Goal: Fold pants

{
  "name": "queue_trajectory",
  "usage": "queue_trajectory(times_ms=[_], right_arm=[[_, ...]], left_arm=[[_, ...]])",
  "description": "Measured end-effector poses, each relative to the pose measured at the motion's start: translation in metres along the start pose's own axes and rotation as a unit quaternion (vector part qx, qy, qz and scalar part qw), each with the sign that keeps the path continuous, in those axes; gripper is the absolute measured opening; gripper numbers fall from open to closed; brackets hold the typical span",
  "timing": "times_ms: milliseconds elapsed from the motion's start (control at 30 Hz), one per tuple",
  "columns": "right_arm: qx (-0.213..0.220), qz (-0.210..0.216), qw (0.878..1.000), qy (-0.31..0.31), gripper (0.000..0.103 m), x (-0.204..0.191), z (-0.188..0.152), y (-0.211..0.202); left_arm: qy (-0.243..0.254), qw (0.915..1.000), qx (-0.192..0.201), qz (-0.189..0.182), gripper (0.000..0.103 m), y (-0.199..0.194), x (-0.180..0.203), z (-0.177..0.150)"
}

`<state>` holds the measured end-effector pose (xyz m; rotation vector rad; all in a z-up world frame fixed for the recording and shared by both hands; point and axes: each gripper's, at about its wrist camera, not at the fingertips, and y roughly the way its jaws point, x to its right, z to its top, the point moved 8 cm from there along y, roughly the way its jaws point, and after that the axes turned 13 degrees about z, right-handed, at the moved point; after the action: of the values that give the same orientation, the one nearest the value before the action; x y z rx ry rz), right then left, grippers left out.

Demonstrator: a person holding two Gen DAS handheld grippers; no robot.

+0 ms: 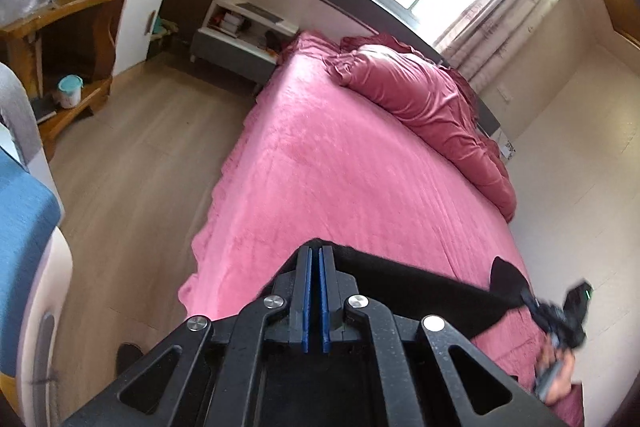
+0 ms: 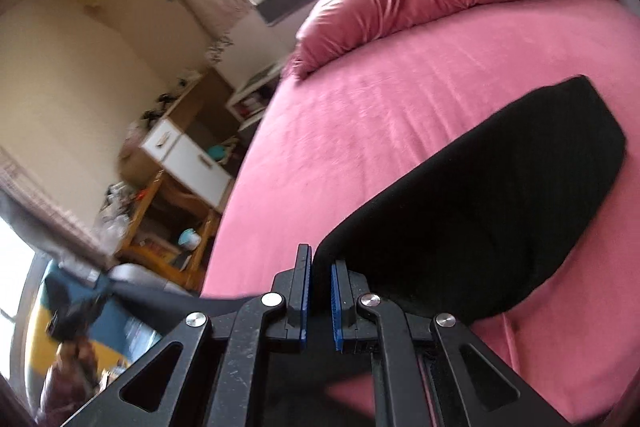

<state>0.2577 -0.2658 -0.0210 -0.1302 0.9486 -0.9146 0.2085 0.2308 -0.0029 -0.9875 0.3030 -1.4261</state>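
Left claw (image 1: 316, 255): clenched on the black pants' (image 1: 420, 291) edge.
Right claw (image 2: 320, 267): clenched on the same pants.
Pants: stretched over the pink bed (image 1: 340, 167), toward 3 o'clock.
Risk: thin pinch; cloth could be tugged free.

Pants (image 2: 500, 203): matt black cloth. Bedspread (image 1: 320, 163): pink plush cloth, quilted. Duvet (image 1: 420, 95): satiny sheen. Floor (image 1: 132, 155): smooth pale wood. Left gripper (image 1: 315, 255): matt black plastic, blue ribbed pads.

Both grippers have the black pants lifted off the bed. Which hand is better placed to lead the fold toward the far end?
Probably right. The right gripper looks straight along the pants lying on the bed; the left gripper holds only a corner and faces bare bedding.
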Motion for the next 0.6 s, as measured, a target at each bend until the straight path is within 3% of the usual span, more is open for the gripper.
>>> queue_trajectory(times_ms=[200,400,533,600], right_arm=[[-0.020,0.029,0.999,-0.005,0.008,-0.019,-0.080,-0.051],[-0.050,0.009,0.999,0.002,0.008,-0.009,-0.144,-0.057],[-0.065,-0.007,0.998,0.006,0.008,0.002,-0.158,-0.048],[-0.067,-0.011,0.998,0.010,0.008,0.005,-0.161,-0.046]], left_arm=[[0.013,0.9998,0.001,-0.014,0.001,-0.026,0.000,-0.021],[-0.022,0.9965,-0.075,-0.029,0.002,-0.018,-0.016,-0.089],[-0.102,0.9849,-0.138,-0.023,0.027,0.006,-0.040,-0.126],[-0.125,0.9816,-0.144,-0.010,0.028,0.012,-0.051,-0.137]])
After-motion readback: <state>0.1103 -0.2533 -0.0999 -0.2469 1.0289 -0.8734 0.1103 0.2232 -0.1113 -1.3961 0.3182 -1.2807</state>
